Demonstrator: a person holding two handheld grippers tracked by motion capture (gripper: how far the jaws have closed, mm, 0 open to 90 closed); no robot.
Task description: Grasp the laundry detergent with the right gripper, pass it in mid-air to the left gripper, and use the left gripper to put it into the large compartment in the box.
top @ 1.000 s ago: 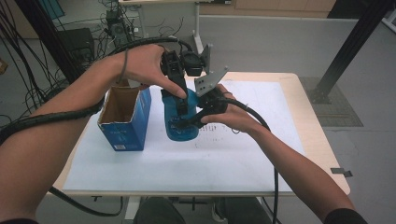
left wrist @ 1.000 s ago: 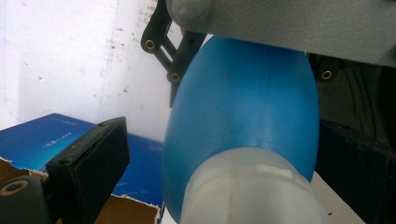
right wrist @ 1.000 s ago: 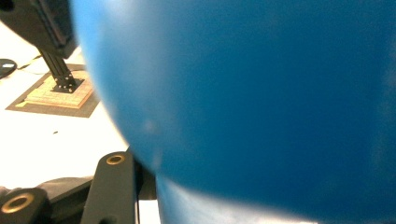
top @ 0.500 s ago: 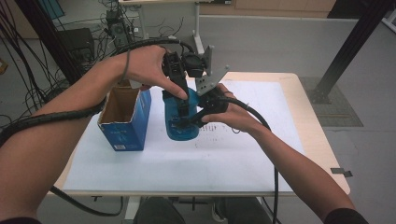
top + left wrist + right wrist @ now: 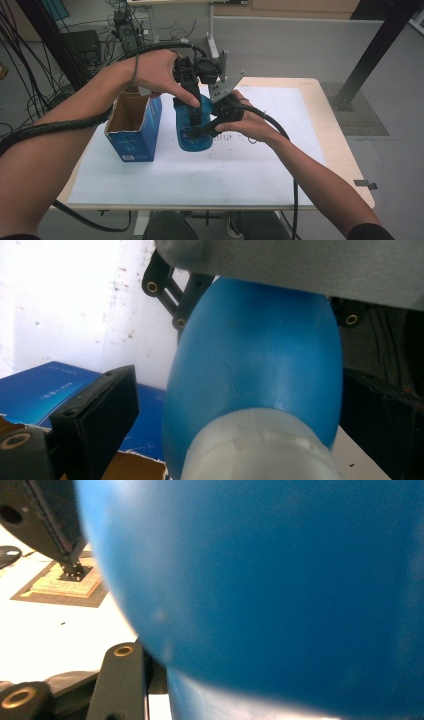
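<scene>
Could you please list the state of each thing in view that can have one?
blue bulb: upright on the table, gripped from two sides.
cardboard box: standing, top flaps open, left of the bulb.
left gripper: reaches down over the bulb, jaws at its sides; whether they press, unclear.
right gripper: shut on the blue bulb from the right.

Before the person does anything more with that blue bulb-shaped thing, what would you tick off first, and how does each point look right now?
1. Right gripper shut on the blue rubbery bulb: ok.
2. Left gripper gripping the bulb from above: cannot tell; one jaw stands clear beside it.
3. Bulb's whitish neck in sight: ok.
4. Open blue cardboard box upright beside the bulb, mouth up: ok.
5. Box apart from the bulb: ok.
6. White sheet on the table flat: ok.
</scene>
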